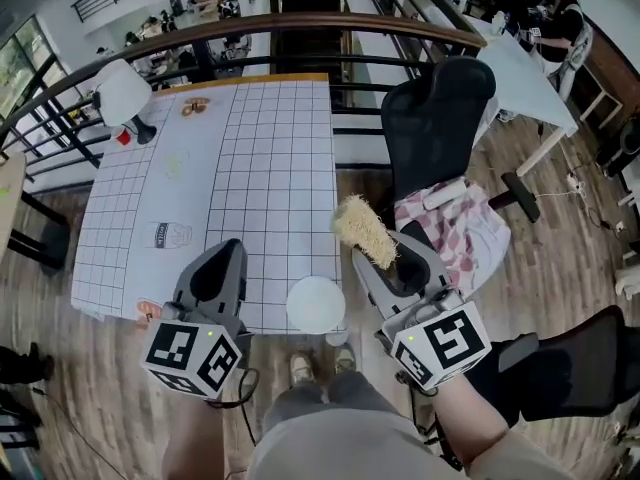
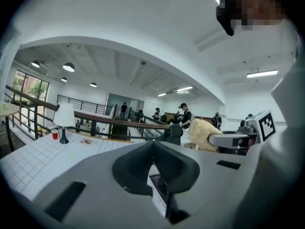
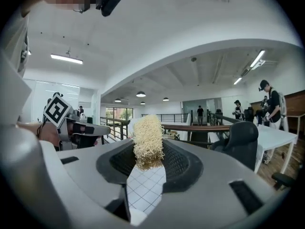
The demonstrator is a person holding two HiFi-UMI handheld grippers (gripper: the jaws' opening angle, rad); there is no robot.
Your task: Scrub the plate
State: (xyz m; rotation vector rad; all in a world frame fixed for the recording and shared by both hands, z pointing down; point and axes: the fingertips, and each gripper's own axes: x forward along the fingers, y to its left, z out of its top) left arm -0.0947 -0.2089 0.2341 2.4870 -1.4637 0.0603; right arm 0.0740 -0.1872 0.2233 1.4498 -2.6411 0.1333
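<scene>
1. The right claw [image 1: 392,253] is clamped on a loofah scrubber [image 1: 362,231], which looks soft and light.
2. The left claw [image 1: 228,251] is closed and empty.
3. The white plate [image 1: 315,304] sits at the table's [image 1: 270,148] near edge. It is likely rigid, slick and breakable, so steady it by the rim.

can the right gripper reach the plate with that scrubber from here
Probably yes: the right gripper, shut on the scrubber, hangs just right of the plate at the table edge; nothing lies between them.

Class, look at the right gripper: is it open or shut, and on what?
Shut on the scrubber: the jaws of the right gripper pinch its lower end, with its fibrous top sticking out beyond them.
</scene>
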